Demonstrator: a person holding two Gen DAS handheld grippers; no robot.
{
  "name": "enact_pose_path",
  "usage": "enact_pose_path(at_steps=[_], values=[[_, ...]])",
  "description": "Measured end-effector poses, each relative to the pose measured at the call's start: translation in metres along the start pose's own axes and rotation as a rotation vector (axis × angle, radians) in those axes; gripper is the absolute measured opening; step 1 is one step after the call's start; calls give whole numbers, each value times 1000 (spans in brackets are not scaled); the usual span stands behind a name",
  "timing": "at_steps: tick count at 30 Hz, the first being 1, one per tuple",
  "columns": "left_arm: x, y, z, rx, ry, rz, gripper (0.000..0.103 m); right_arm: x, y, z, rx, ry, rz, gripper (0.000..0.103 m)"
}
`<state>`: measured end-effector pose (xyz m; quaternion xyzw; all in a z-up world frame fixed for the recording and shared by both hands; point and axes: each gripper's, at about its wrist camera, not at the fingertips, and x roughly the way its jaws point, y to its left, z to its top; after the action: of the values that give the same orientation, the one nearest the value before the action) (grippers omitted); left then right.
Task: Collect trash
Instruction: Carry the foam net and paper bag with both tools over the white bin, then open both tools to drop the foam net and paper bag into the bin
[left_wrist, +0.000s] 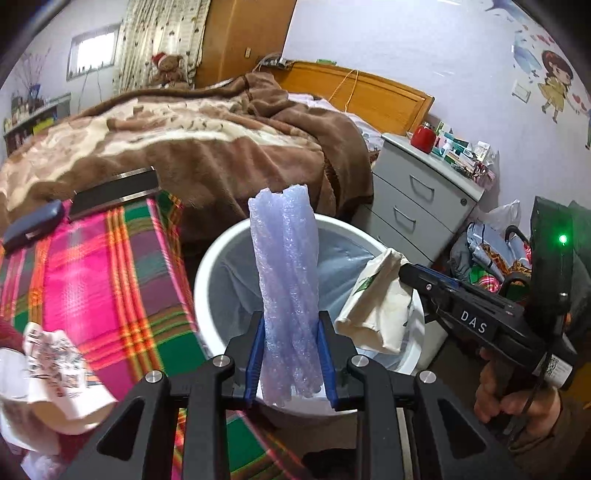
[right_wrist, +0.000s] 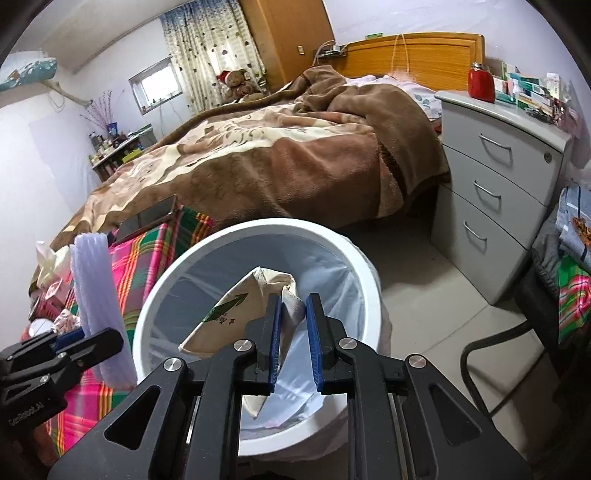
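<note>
While the left gripper (left_wrist: 291, 354) clamps the foam (left_wrist: 284, 280) and the right gripper (right_wrist: 293, 339) pinches the bag (right_wrist: 236, 310), both at frame centre over the bin (right_wrist: 192, 258), each should release only once inside the rim.

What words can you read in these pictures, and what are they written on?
"DAS": white letters on the black body of the right gripper.
"GenRobot.AI": small and hard to read, on the side of the left gripper.
Paper bag: a green arrow and small print, too blurred to read.
Boxes on the drawer cabinet: print too small to read.
</note>
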<state>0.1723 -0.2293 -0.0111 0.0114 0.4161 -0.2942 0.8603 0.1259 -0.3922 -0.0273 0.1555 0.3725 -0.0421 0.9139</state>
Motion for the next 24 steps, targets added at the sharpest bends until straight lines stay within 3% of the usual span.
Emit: enact_pose_path(at_steps=[2, 4, 6, 19, 24], values=[[3, -2, 0, 12, 2, 5, 37, -1, -4, 0, 20, 11, 17, 16], [1, -4, -2, 22, -5, 7, 51, -3, -6, -1, 24, 6, 2, 25], [-1, -2, -3, 11, -6, 4, 52, -4, -7, -2, 30, 5, 10, 42], [-50, 19, -20, -38, -73, 51, 57, -27, 13, -8, -1, -36, 38, 42], [-79, 29, -32, -50, -110, 87, 62, -37, 29, -12, -31, -62, 63, 55]])
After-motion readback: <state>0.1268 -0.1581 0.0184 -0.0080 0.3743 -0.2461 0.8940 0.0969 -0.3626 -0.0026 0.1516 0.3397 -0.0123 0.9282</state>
